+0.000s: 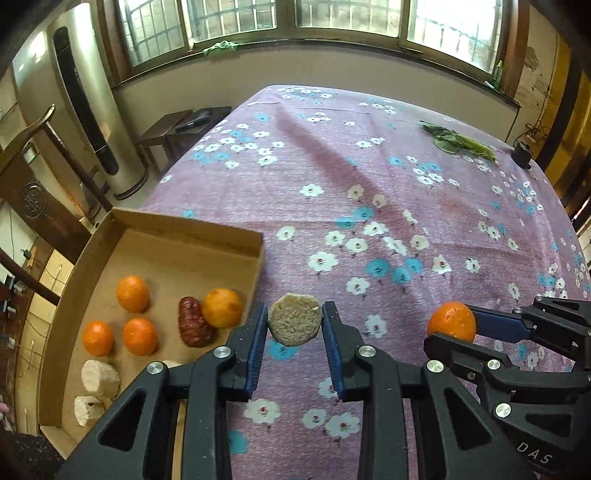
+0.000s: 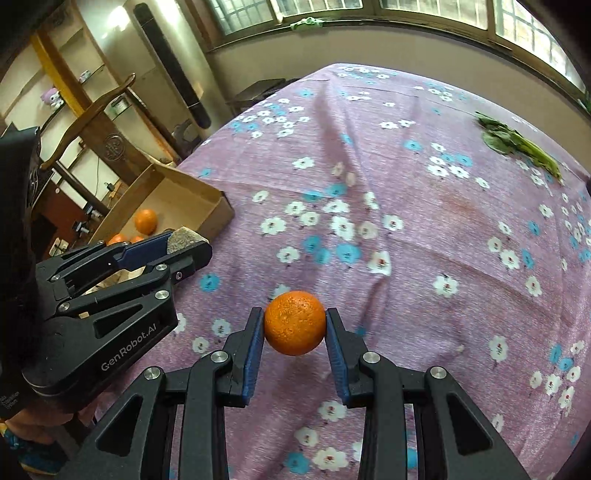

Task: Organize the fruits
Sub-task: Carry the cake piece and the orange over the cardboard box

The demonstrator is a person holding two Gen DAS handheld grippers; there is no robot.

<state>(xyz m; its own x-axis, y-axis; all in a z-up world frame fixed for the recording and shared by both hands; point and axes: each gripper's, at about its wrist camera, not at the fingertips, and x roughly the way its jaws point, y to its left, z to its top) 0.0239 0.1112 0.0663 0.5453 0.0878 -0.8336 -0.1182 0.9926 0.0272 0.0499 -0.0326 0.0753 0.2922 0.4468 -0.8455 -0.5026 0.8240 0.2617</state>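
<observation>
Broadly, the sorting looks most of the way done, though that is a judgement: the cardboard box (image 1: 207,232) at the lower left of the left wrist view already holds four oranges (image 1: 133,293), a dark reddish-brown piece (image 1: 192,322) touching one of them, and two pale chunks (image 1: 99,376) near its lower corner; what is left, as far as can be seen, are the two pieces in hand and the leafy greens (image 1: 458,142) lying well apart at the upper right of the cloth, which may not count as fruit; the left gripper (image 1: 294,325) is closed on a round, beige, rough-faced piece (image 1: 294,324), held low in the frame's centre just right of the box wall and not yet inside it; the right gripper (image 2: 294,323) clamps an orange (image 2: 294,323) at the lower centre of its own view, over the cloth and farther from the box; the table fills both frames under a purple cloth (image 1: 369,184) printed with white and blue flowers, creased in long folds; behind it, a wide band of windows (image 1: 258,18) runs along the top edge, a tall standing air conditioner (image 1: 85,99) stands at the upper left, a carved wooden chair (image 1: 29,192) sits below it, and a small dark object (image 1: 522,153) rests at the table's right edge.
</observation>
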